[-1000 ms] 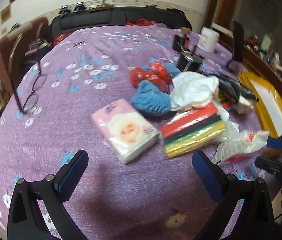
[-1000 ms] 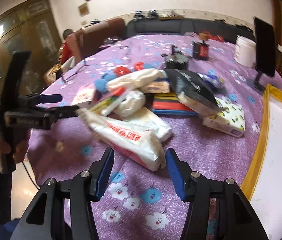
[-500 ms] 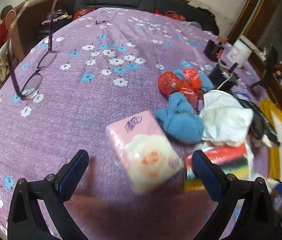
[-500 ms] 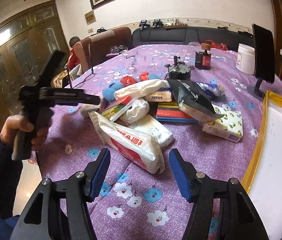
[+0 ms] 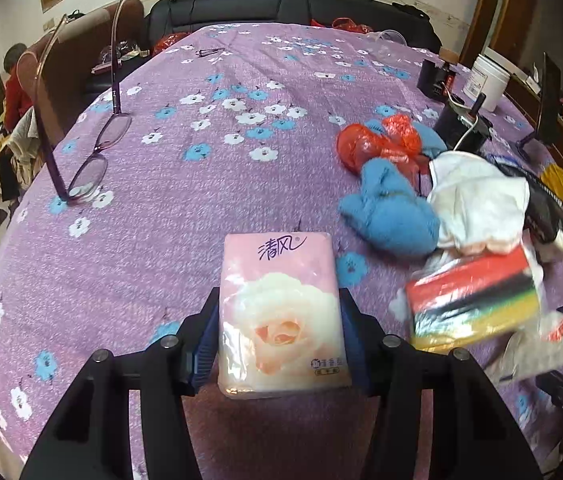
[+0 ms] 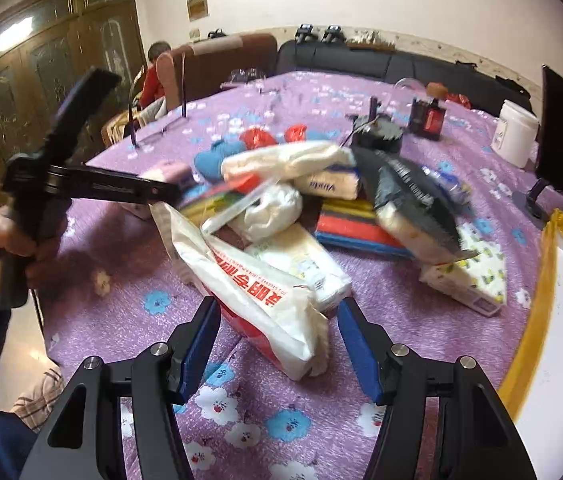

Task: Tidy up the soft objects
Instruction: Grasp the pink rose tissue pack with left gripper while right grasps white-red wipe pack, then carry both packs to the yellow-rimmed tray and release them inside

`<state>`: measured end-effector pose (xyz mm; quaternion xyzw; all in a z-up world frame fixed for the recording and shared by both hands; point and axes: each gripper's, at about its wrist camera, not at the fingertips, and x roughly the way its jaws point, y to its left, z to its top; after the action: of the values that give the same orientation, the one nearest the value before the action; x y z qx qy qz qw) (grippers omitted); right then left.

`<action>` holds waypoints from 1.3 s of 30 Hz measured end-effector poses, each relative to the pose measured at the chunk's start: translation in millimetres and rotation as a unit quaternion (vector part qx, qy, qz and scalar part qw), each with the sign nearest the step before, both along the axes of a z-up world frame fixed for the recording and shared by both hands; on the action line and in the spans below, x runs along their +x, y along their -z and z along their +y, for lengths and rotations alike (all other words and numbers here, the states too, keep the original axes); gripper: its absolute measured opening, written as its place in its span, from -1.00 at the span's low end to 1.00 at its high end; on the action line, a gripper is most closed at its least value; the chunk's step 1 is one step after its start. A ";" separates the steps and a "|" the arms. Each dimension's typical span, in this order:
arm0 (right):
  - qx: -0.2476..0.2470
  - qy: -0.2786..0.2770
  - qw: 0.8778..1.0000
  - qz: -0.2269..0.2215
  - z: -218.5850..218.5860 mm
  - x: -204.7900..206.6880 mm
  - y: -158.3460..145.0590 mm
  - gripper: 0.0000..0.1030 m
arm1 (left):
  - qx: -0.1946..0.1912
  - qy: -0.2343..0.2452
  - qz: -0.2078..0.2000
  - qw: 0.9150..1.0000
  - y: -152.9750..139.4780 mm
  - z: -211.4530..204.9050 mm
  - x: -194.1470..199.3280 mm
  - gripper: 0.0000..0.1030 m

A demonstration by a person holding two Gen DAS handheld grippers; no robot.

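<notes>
- The left gripper [image 5: 279, 334] was closing on the pink pack [image 5: 281, 312]; its blue pads [image 5: 205, 340] already touched both long sides.
- The pack lay on the purple cloth [image 5: 161, 200], beside the pile of soft things, near the blue towel [image 5: 389, 216].
- I think a light squeeze was enough, because the pack deforms easily.
- The right gripper [image 6: 277, 344] stood apart around the white bag [image 6: 257, 296], not pressing it.
- Lifting straight up should avoid dragging the cloth.
</notes>
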<state>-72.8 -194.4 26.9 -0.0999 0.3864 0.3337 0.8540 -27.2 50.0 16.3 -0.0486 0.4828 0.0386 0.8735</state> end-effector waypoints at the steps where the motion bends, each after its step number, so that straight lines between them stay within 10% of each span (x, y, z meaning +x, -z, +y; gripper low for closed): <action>1: -0.005 -0.006 1.000 0.003 3.8 -3.3 1.6 -0.03 | 0.001 -0.002 -0.001 1.000 0.2 0.4 -0.6 0.04; 8: -0.035 -0.037 0.998 -0.028 19.7 -25.4 -2.9 -0.03 | 0.034 -0.003 -0.011 0.999 5.6 -7.0 3.1 0.38; 12: -0.049 -0.034 0.997 -0.039 24.8 -19.7 -1.7 0.08 | 0.034 -0.005 -0.026 0.999 3.9 -4.8 -2.4 0.02; 22: -0.039 -0.040 0.998 -0.036 29.7 -15.2 -1.5 0.33 | 0.005 -0.009 -0.041 0.999 2.0 -4.2 -20.8 -0.01; 25: -0.022 -0.052 0.998 0.006 33.1 -7.7 4.4 -0.15 | -0.003 -0.010 -0.044 0.999 0.8 -6.0 -23.6 -0.01; 39: 0.095 -0.003 0.995 0.028 -28.1 -21.9 -30.8 -0.22 | -0.031 0.021 -0.076 0.996 -31.8 -28.8 -38.1 -0.01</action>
<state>-94.7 -222.5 57.7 -0.0098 0.3764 0.3743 0.8474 -65.3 21.2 48.1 -0.0690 0.4168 0.0017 0.9064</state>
